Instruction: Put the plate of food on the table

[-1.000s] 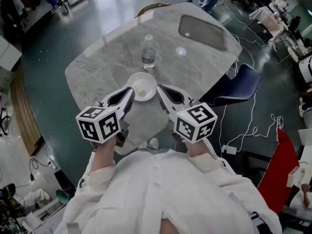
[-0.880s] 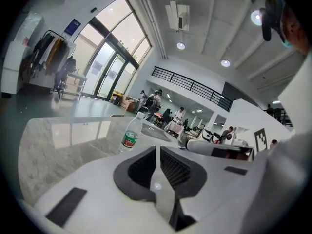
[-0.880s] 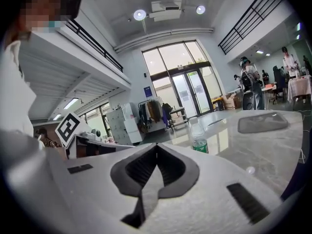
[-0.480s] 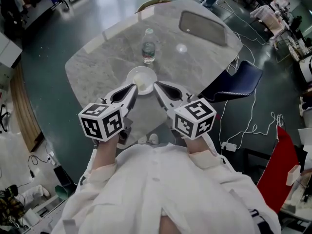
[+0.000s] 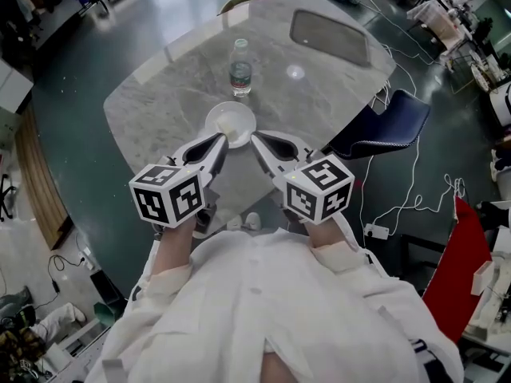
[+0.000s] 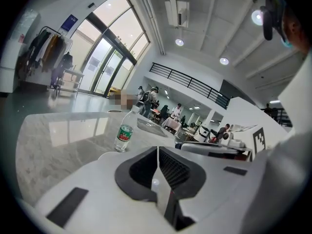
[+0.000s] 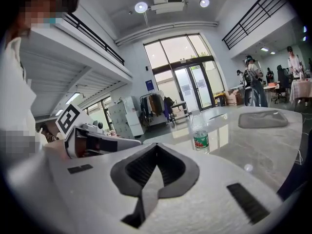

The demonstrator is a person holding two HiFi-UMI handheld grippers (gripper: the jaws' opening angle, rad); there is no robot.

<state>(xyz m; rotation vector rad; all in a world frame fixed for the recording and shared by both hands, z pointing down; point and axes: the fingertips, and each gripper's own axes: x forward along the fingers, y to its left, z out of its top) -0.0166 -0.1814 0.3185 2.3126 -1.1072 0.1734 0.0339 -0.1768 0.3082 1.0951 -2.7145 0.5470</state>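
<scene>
A white plate (image 5: 212, 116) with a pale lump of food (image 5: 230, 126) rests on the grey marble table (image 5: 152, 102), just in front of a water bottle (image 5: 240, 69). My left gripper (image 5: 223, 137) points at the plate's near left rim, and its jaws are shut in the left gripper view (image 6: 157, 149). My right gripper (image 5: 254, 137) lies at the plate's near right rim, also shut (image 7: 156, 145). Nothing shows between either pair of jaws. Whether the tips touch the rim I cannot tell.
The bottle (image 6: 124, 136) (image 7: 200, 136) stands upright beyond the plate. A dark grey mat (image 5: 329, 37) lies at the table's far right. A blue chair (image 5: 383, 134) stands at the table's right edge. People and desks fill the background.
Both gripper tips flanked the plate's sides a second ago and now sit back at its near rim. The plate keeps its place by the bottle.
</scene>
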